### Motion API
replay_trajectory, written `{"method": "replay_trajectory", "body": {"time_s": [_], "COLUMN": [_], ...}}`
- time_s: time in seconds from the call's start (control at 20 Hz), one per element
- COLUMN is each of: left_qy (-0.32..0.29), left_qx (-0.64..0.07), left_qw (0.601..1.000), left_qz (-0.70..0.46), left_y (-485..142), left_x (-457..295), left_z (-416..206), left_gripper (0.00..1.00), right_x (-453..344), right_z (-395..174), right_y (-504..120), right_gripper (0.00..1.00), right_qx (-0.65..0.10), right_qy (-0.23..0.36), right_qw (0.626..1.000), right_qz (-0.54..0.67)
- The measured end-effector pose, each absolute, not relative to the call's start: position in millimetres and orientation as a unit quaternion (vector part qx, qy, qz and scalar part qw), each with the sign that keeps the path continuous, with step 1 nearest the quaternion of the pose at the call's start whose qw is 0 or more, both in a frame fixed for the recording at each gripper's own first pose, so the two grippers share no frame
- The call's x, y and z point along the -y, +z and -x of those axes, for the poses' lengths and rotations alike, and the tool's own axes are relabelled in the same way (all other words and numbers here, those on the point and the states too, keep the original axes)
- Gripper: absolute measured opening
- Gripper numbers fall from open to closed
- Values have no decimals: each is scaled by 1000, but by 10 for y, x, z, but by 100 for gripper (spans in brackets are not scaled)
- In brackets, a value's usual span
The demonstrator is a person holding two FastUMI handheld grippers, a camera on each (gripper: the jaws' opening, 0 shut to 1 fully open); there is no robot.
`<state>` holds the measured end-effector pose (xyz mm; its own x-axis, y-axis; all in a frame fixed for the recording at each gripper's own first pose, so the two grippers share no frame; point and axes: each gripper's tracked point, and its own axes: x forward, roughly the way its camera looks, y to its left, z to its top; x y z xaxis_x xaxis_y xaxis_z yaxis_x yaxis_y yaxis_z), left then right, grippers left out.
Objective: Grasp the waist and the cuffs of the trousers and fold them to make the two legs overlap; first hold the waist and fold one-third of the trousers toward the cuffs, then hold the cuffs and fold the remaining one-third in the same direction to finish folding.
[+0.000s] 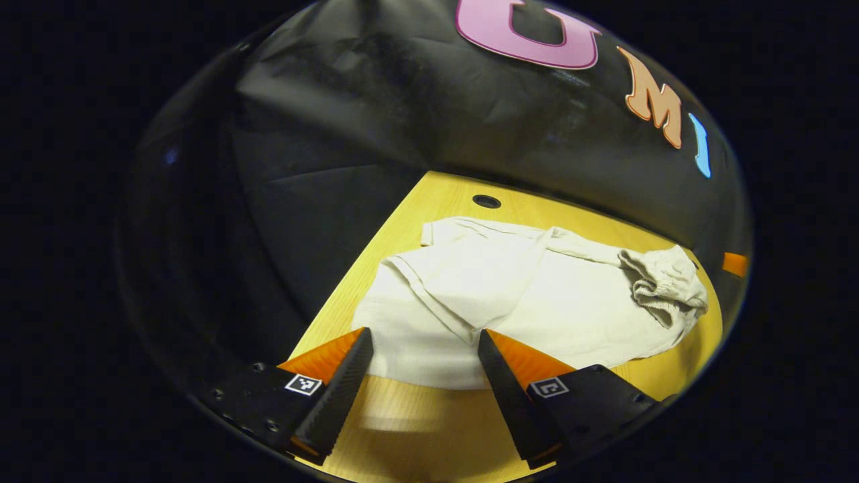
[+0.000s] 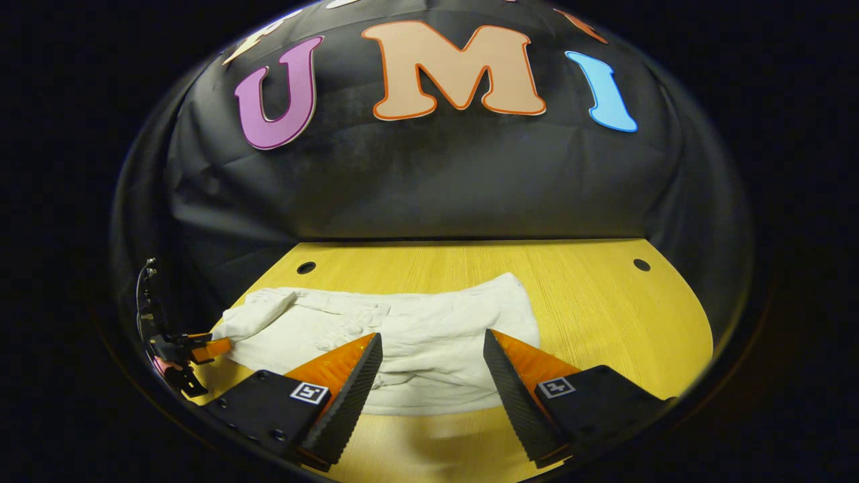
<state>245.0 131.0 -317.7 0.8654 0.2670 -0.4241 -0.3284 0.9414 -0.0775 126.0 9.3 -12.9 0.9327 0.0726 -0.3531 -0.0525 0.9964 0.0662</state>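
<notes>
The trousers (image 1: 510, 302) lie spread on the wooden table (image 1: 443, 194), pale cloth loosely creased, with the gathered waist (image 1: 664, 282) bunched at the far right in the left gripper view. The left gripper (image 1: 426, 339) hovers just above the near edge of the fabric, its fingers wide apart and holding nothing. In the right gripper view the right gripper (image 2: 433, 342) likewise hangs over the trousers' near hem (image 2: 429, 396), fingers spread wide and empty. The other gripper shows small at that view's left edge (image 2: 191, 349), beside the cloth's end.
</notes>
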Motion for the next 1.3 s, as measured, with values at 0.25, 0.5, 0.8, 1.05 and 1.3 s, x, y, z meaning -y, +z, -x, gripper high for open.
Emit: {"method": "replay_trajectory", "body": {"time_s": [0.25,0.5,0.8,1.05,1.3], "left_qy": [155,136,147,155,112], "left_qx": [-221,-204,-198,-166,-109], "left_qw": [962,967,964,959,965], "left_qz": [38,67,100,169,212], "left_y": [-3200,-3213,-3184,-2958,-2339], "left_x": [-1210,-1005,-992,-895,-470], "left_z": [-2518,-2646,-2668,-2655,-2780], "left_gripper": [89,42,0,0,0], "right_x": [-27,21,101,285,518], "right_z": [-1236,-1200,-1147,-1069,-950], "right_y": [-42,-3,54,155,213], "right_gripper": [97,97,97,97,97], "right_qx": [-172,-171,-170,-166,-162], "right_qy": [26,25,23,16,12], "right_qw": [984,984,985,986,987], "right_qz": [-34,-33,-27,-26,-16]}}
